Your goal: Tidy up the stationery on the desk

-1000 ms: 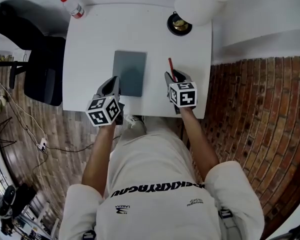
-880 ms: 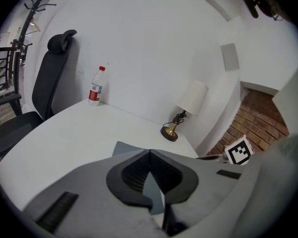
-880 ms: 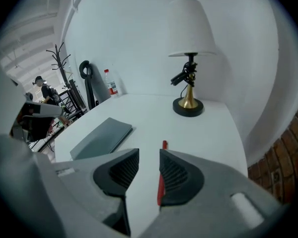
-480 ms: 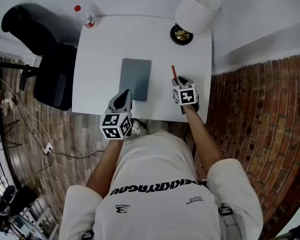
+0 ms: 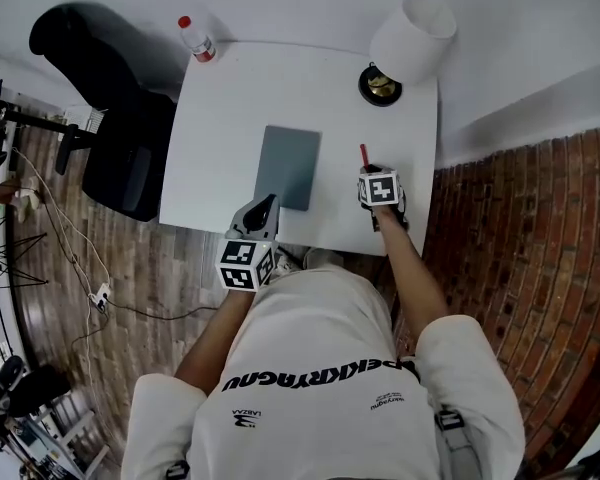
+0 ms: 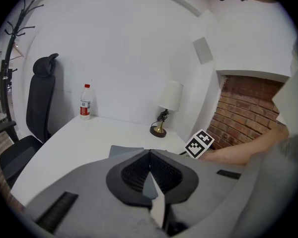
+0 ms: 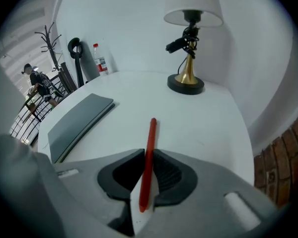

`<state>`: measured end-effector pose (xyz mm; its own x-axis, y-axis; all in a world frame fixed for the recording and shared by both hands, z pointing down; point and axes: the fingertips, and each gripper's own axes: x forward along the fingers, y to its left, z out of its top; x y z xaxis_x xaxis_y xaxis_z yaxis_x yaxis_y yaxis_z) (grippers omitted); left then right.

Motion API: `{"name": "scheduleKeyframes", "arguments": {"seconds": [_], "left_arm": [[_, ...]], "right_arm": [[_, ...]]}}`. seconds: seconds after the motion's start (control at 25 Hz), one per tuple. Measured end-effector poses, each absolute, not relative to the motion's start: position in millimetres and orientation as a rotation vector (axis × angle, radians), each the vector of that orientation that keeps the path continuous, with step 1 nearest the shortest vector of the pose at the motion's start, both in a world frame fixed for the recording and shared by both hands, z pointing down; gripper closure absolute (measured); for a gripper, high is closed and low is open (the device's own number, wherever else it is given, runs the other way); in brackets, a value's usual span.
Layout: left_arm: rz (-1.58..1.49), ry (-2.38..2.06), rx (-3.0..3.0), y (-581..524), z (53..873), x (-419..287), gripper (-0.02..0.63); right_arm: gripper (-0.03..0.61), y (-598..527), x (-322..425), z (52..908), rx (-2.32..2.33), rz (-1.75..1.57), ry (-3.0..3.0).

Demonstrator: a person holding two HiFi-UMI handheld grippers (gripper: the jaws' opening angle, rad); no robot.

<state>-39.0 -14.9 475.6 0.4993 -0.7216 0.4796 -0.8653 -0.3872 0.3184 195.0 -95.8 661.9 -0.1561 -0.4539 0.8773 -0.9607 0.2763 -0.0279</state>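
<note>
red pen (image 7: 150, 138) flat on counter (image 5: 230, 108), right side near edge | right tongs (image 7: 147, 155) have just been closing, pads now nipping pen's near end | left tongs (image 6: 150, 155) shut, empty, just near of grey notebook (image 5: 288, 166) | step: grasping pen | next: firm pinch, then level lift

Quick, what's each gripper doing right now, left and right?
Left gripper: closed, empty.
Right gripper: jaws have just been closing, now pinching the red pen, which lies on the desk.
</note>
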Motion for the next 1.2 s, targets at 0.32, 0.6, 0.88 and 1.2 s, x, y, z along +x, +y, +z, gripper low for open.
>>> {"name": "scheduleKeyframes", "arguments": {"seconds": [0.32, 0.6, 0.88, 1.2], "left_arm": [[0.354, -1.296, 2.209, -10.0, 477.8, -44.8, 0.615], [0.317, -1.329, 2.203, -14.3, 471.0, -52.9, 0.615], [0.307, -1.33, 2.212, -11.0, 469.0, -51.5, 0.615], [0.291, -1.351, 2.194, -9.1, 469.0, -60.0, 0.615]], "right_arm": [[0.529, -94.9, 197.5, 654.3, 1.396, 1.028, -1.742], [0.529, -84.7, 158.2, 628.1, 1.445, 1.341, -1.847], [0.529, -82.3, 118.1, 631.3, 1.47, 1.689, -1.858], [0.529, -80.6, 88.4, 644.3, 1.474, 1.825, -1.829]]}}
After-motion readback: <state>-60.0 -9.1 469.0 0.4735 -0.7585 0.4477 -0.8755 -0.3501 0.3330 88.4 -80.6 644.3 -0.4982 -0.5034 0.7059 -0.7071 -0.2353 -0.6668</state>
